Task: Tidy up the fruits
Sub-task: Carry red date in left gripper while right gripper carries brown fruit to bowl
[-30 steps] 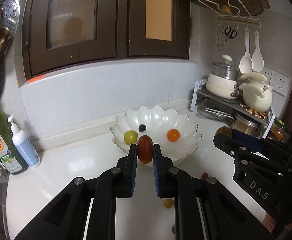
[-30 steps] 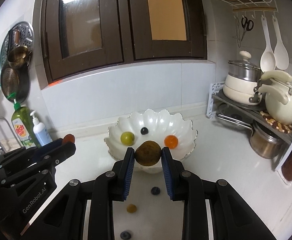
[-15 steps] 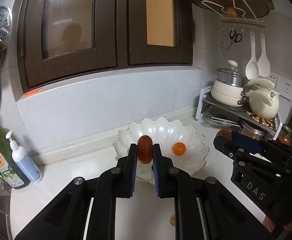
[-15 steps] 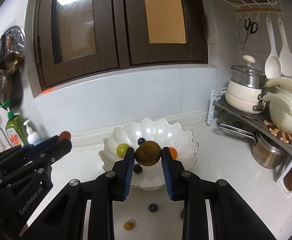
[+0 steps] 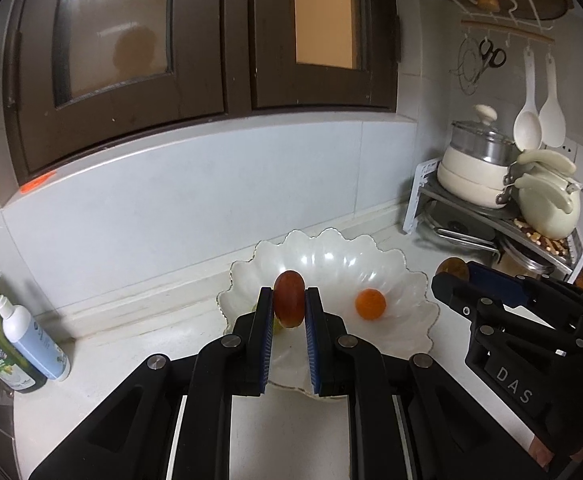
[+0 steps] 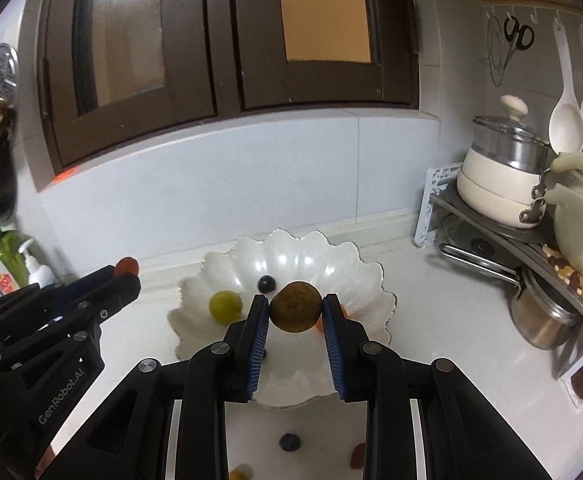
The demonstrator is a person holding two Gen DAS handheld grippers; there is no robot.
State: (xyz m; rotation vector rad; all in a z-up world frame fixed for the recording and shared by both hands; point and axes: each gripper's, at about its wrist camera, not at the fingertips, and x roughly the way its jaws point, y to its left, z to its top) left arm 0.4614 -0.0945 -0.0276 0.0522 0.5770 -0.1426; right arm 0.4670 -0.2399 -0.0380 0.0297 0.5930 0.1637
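Left gripper [image 5: 288,305] clamped on a red fruit [image 5: 288,304], held upright (long axis vertical), hovering over the near-left part of the white bowl [image 5: 411,280]. Right gripper [image 6: 296,309] pinches a round brown fruit [image 6: 295,306], bowl [image 6: 367,276] straight ahead and below. Both look equally near; release likely drops each in. 3 fruits [image 6: 289,441] on the counter.

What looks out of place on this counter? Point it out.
Small fruits lie loose on the counter in front of the white bowl instead of inside it: a dark berry, a reddish one and an orange one. Nothing looks spilled or broken.
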